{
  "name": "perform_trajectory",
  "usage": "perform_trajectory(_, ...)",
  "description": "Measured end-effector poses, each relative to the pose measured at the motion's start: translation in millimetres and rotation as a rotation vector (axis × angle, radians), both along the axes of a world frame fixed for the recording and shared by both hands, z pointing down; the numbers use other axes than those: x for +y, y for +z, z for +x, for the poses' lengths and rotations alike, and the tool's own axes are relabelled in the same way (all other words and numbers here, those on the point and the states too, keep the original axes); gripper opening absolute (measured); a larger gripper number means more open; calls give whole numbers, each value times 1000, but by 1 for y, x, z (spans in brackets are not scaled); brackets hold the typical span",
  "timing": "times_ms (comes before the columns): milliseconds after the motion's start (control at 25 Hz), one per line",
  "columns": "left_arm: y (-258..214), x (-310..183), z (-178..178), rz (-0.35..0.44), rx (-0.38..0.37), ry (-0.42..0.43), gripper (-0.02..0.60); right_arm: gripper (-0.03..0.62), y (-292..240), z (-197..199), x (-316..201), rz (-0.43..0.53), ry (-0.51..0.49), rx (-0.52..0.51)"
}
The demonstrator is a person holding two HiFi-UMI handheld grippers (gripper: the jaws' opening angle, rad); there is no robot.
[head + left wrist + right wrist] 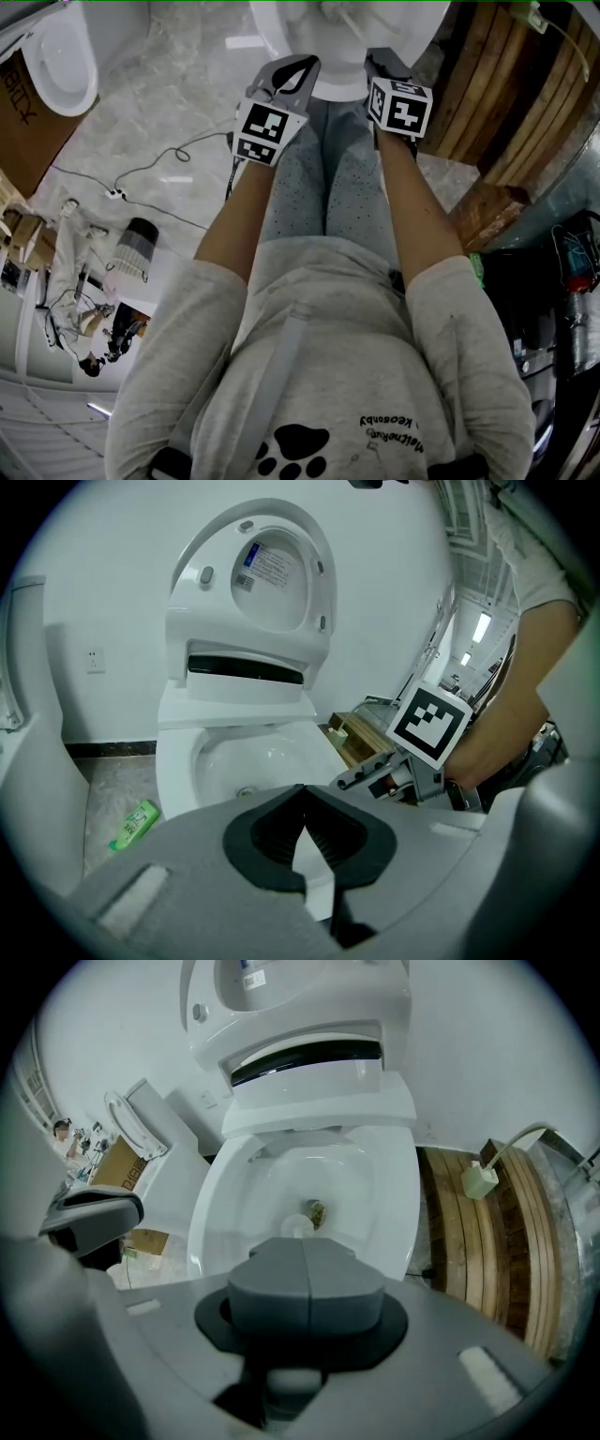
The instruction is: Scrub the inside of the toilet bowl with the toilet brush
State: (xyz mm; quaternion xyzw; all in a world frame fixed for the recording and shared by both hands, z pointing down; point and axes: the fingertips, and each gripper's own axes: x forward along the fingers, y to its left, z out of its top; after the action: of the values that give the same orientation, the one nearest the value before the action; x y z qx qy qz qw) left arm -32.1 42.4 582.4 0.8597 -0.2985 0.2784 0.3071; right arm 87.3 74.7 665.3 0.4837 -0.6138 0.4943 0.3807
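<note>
Right tool (304,1246) is seen with its grey pads pressed together along a straight seam. It is closed on the toilet brush (298,1226), whose pale handle end shows beneath the pads and whose rounded pale head shows just beyond the tips at 12 o'clock. The head is held inside the toilet bowl (403,1213), just beside the drain opening at the bottom of the basin. Left tool (304,789) is closed with its dark pads meeting at the tips, and nothing is gripped between them. It is aimed at the bowl from the 7 o'clock side, with the right tool's marker cube (431,722) seen at 3 o'clock in its view. In the head view both tools are held out at 12 o'clock, side by side and apart, over the front rim of the bowl. The lid (272,574) is raised upright against the wall. A green bottle (134,824) lies on the floor (108,780) at 9 o'clock of the bowl in the left gripper view. Wooden planks (478,1241) are laid at 3 o'clock of the bowl in the right gripper view. A second toilet (56,56) and a cardboard box (23,122) are seen at 10 o'clock in the head view, and a cable (141,171) is trailed across the floor near them.
</note>
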Motion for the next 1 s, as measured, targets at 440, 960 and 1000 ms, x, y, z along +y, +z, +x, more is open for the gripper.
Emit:
perform_trajectory(440,0,12,-9,-11,-2,-13,-5,149,7,-8,-22,-20,-8,51)
perform_trajectory(960,-29,2,-10,34,13,0,-5,149,-11,12,-54,-36,77,-10)
perform_trajectory(1000,-32,2,-10,39,14,2,-5,148,-16,14,-54,-28,53,0)
